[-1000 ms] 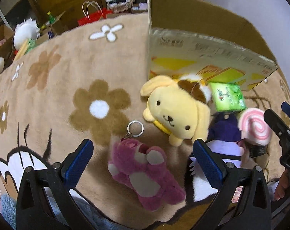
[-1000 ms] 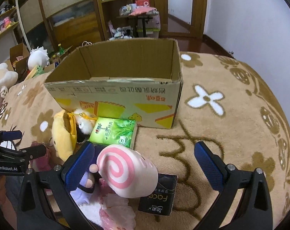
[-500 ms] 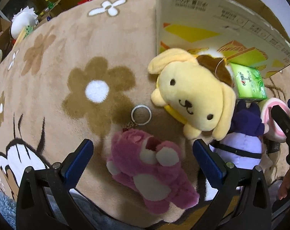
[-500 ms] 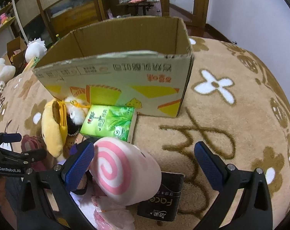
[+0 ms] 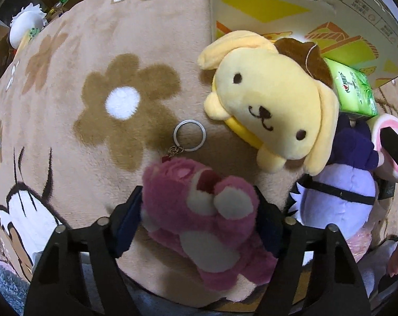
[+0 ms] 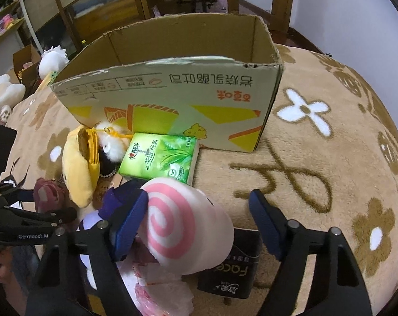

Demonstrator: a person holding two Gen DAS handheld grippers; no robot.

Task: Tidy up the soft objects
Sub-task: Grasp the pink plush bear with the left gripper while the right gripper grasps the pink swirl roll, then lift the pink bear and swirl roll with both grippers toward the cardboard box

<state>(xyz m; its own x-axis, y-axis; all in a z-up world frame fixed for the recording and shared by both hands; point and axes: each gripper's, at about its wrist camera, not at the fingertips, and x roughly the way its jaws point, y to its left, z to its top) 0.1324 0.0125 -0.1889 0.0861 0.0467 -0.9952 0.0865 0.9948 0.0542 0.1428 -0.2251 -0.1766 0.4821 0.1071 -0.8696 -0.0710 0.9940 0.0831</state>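
The left tongs (image 5: pixel 199 210) clamp the fuzzy pink plush bear (image 5: pixel 206 210) lying on the brown flowered rug (image 5: pixel 93 60) near the printed cardboard box (image 6: pixel 172 92), while the right tongs (image 6: pixel 199 223) gape around the pink-swirl plush roll (image 6: pixel 183 223).

Light: soft, even indoor, moderately bright | Shadows: faint, short beneath the dog plush (image 5: pixel 272 100) and box (image 6: pixel 177 100) | Glare: none | Focus: centres sharp, near pink bear (image 5: pixel 206 210) slightly soft | Edges: strong fisheye bending, dark vignetted corners
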